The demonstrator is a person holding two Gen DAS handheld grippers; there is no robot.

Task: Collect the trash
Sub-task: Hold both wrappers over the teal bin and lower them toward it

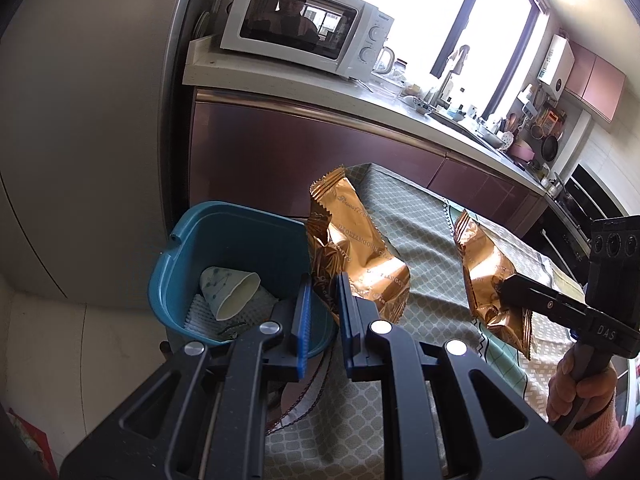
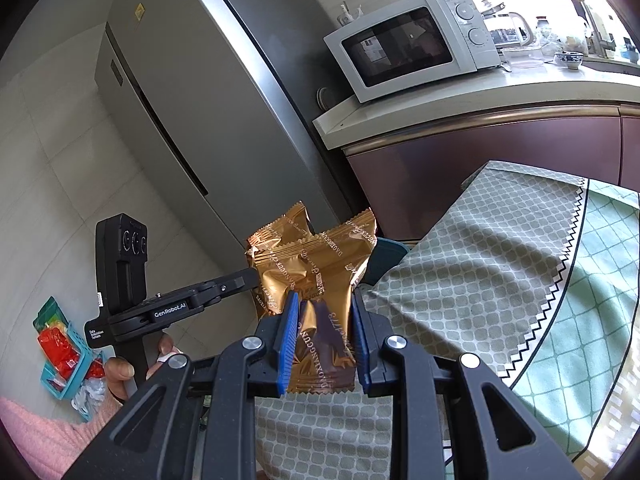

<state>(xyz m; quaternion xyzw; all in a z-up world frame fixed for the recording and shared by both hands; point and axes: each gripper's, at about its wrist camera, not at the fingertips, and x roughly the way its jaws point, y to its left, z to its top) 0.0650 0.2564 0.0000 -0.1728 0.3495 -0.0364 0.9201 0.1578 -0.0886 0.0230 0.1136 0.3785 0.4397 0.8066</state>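
My left gripper (image 1: 323, 312) pinches one gold wrapper (image 1: 354, 248) beside the teal bin (image 1: 224, 232), where a paper cup (image 1: 232, 292) lies. My right gripper (image 2: 325, 342) clamps a second gold wrapper (image 2: 320, 280) above the tablecloth (image 2: 480, 264).

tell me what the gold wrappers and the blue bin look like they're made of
Gold wrappers: likely metallised plastic film, glossy, with sharp creases and bright glints. Blue bin: seemingly moulded plastic, matte teal, with smooth walls and a rounded rim.
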